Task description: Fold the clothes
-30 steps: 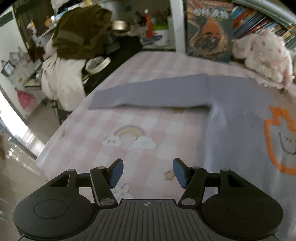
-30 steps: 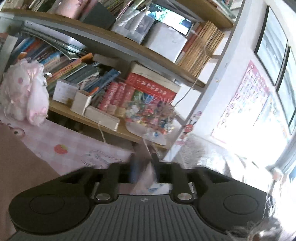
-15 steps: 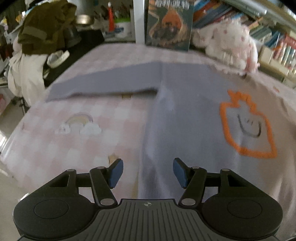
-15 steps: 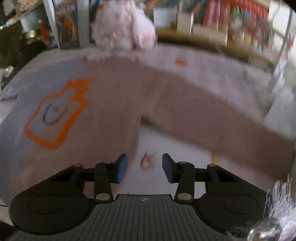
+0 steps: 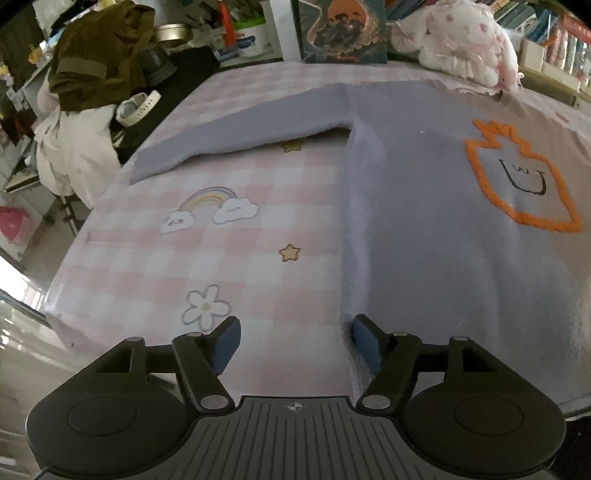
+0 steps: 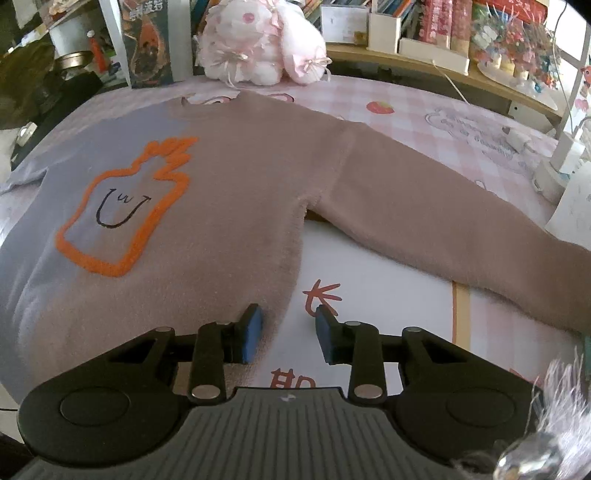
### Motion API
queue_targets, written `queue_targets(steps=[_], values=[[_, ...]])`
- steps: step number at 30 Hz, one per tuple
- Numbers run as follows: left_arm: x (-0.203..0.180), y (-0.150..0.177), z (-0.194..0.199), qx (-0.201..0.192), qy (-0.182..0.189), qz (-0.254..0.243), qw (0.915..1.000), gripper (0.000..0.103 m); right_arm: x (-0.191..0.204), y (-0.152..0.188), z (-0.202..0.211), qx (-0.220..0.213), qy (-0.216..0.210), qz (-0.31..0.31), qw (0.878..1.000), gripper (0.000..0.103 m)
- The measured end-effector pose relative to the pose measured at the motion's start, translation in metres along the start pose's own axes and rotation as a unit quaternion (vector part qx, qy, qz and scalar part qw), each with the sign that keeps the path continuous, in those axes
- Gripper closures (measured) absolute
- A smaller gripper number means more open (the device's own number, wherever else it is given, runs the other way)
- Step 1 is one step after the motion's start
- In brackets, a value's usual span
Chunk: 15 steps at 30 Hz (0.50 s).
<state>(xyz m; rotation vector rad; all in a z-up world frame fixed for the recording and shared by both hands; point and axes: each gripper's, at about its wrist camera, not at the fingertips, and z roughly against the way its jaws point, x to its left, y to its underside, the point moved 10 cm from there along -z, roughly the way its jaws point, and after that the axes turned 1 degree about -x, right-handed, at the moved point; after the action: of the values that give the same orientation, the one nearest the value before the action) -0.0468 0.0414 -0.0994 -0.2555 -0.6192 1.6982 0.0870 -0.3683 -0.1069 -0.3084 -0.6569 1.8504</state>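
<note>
A sweater (image 5: 424, 221), grey-lilac with an orange outlined smiley motif (image 5: 517, 177), lies flat on the pink checked bed sheet (image 5: 221, 258). Its left sleeve (image 5: 258, 122) stretches out to the upper left. My left gripper (image 5: 295, 343) hovers low at the sweater's lower left side edge. Its jaws are opening, with mostly bare sheet between them. In the right wrist view the sweater (image 6: 221, 184) looks pinkish and its right sleeve (image 6: 443, 206) runs off right. My right gripper (image 6: 288, 332) is at the lower right hem, its jaws closing with the hem edge between them, unpinched.
A pink plush toy (image 6: 258, 40) and a picture book (image 5: 343, 29) stand at the bed's far side, with bookshelves (image 6: 461, 33) behind. Piled clothes (image 5: 99, 51) hang on a chair left of the bed. A white lamp base (image 6: 554, 173) sits at right. The bed's left edge (image 5: 55, 295) drops away.
The right gripper swung down from facing the shelves to the sweater's right hem, and its jaws narrowed. The left gripper came lower and closer to the sweater's left edge, with jaws wider.
</note>
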Motion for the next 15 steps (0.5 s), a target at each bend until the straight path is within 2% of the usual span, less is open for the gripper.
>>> queue_targets(steps=[5,8,10,11,12,13,15], values=[[0.002,-0.002,-0.001,-0.003,-0.015,-0.013,0.9998,0.033,0.003,-0.004,-0.004,0.005,-0.012,0.005,1.0,0.083],[-0.002,-0.013,-0.001,-0.023,0.023,0.029,0.999,0.034,0.007,-0.006,-0.006,0.005,-0.016,0.008,1.0,0.09],[-0.009,-0.017,-0.007,-0.023,0.042,0.042,0.998,0.034,0.01,-0.008,-0.008,0.003,-0.016,0.013,1.0,0.091],[-0.012,-0.017,-0.011,-0.017,0.049,0.042,0.9978,0.044,0.012,-0.009,-0.01,0.002,-0.014,0.016,1.0,0.092],[-0.017,-0.017,-0.017,-0.008,0.058,0.039,0.9975,0.059,0.013,-0.011,-0.011,0.0,-0.013,0.019,1.0,0.092],[-0.021,-0.02,-0.02,-0.009,0.068,0.039,0.9968,0.065,0.013,-0.012,-0.013,-0.002,-0.012,0.018,1.0,0.093],[-0.026,-0.026,-0.024,-0.009,0.09,0.051,0.9946,0.087,0.016,-0.017,-0.017,-0.005,-0.009,0.021,1.0,0.093]])
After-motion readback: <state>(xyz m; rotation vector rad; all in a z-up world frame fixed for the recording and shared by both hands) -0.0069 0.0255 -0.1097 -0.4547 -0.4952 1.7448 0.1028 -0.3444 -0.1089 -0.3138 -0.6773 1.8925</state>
